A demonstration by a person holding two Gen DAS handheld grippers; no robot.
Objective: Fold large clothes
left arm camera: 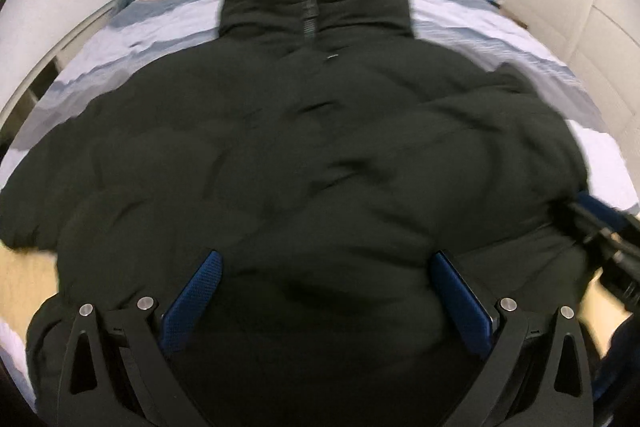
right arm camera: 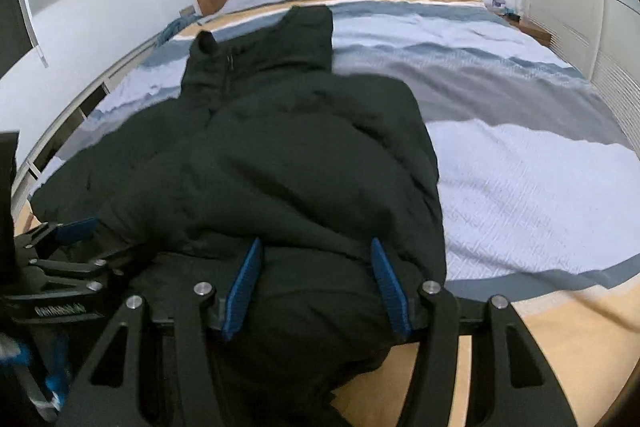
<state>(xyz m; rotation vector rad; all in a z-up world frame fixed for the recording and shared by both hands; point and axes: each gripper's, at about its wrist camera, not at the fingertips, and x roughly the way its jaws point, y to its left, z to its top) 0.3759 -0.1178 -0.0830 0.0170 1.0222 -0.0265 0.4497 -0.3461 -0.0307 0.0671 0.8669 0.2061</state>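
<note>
Left view: my left tool (left arm camera: 326, 291) stands wide open over the near hem of the black jacket (left arm camera: 304, 147), gripping nothing. The jacket lies flat on the bed (left arm camera: 500, 27).

Right view: my right tool (right arm camera: 316, 287) is half closed around a puffy bunch of the jacket's near right side, seemingly folding it inward. Next, I judge, lay it across the middle.

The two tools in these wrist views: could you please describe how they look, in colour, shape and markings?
Both look alike. The left tool and the right tool each have two matte black arms with long cut-out slots and round silver pins at the joints. Each finger carries a flat pad of blue, finely ridged material. Small white lettering on the left tool's body is too blurred to read.
</note>
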